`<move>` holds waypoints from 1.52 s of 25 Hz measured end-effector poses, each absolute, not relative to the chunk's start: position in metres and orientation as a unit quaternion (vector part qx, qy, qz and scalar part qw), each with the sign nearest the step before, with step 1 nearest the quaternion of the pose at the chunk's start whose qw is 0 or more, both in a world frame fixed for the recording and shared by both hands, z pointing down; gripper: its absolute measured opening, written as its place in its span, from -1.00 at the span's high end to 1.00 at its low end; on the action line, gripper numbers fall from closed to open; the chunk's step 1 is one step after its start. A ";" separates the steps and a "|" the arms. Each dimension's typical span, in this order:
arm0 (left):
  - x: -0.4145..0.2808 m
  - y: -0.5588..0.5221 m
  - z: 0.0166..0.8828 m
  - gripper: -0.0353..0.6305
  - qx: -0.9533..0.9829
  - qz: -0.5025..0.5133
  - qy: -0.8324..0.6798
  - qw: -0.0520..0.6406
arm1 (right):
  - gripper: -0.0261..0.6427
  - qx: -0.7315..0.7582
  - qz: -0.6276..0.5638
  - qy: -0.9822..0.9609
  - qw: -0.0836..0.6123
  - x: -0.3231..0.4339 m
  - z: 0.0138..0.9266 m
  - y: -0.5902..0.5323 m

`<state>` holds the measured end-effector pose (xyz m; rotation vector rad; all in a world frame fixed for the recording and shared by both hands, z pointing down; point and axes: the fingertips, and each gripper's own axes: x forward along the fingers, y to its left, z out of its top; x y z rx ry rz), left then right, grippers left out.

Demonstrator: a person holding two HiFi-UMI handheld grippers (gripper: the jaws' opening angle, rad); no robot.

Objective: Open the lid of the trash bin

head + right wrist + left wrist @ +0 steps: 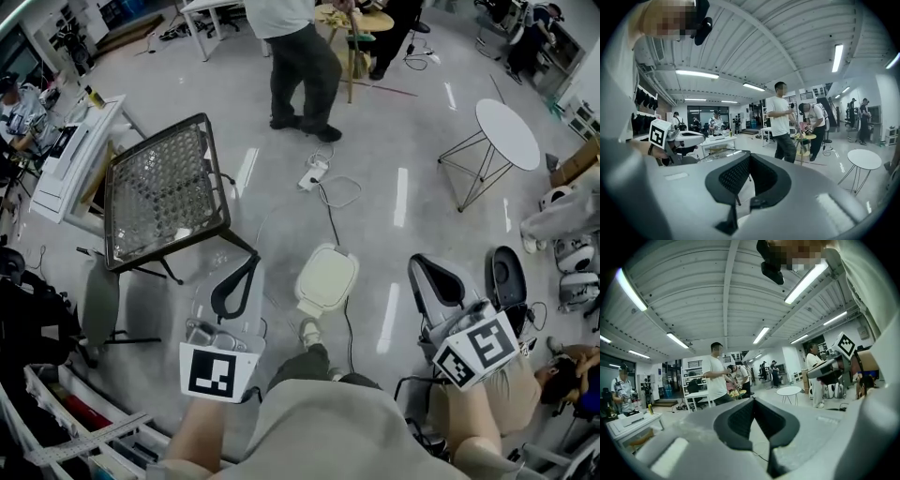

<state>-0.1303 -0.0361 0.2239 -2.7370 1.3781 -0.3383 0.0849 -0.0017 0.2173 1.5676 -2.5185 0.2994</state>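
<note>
Both grippers are up and nothing is in them: the left gripper (239,277) has its fingers spread with only open air between the dark pads, and the right gripper (433,281) is the same, released and empty. The trash bin (327,278) sits low on the floor (394,206) in the gap between the two, right of the left fingers and left of the right fingers, its cream lid (330,272) lying flat and closed. The lid's longer side runs away from the person, front edge nearest. The left fingers look a shade closer, though it's tight. Something small sits at the bin's near edge, a pedal or a shoe tip, and I can't tell which. In their own views the left gripper (757,423) and right gripper (750,180) both point level across the room with no bin in sight, so my read is that either one has to tip down and swing inward. The floor is glossy grey. A cable (330,220) trails just beyond the bin, a mesh chair (164,192) stands beyond the left fingers, a round table (507,131) sits far off the right fingers, and a person (300,66) stands well ahead.
</note>
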 end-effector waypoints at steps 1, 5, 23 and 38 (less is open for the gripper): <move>-0.132 -0.045 0.225 0.89 -0.888 -0.112 0.444 0.030 | 0.91 0.526 0.101 -0.840 0.083 0.084 0.218 -0.010; -0.139 -0.079 0.234 0.89 -0.889 -0.121 0.441 0.030 | 0.91 0.528 0.100 -0.838 0.096 0.082 0.226 -0.039; -0.134 -0.159 0.318 0.89 -0.875 -0.167 0.455 -0.026 | 0.91 0.447 0.187 -0.858 0.171 0.104 0.345 -0.146; -0.120 -0.217 0.511 0.89 -0.863 -0.255 0.431 -0.070 | 0.91 0.308 0.316 -0.837 0.325 0.100 0.652 -0.213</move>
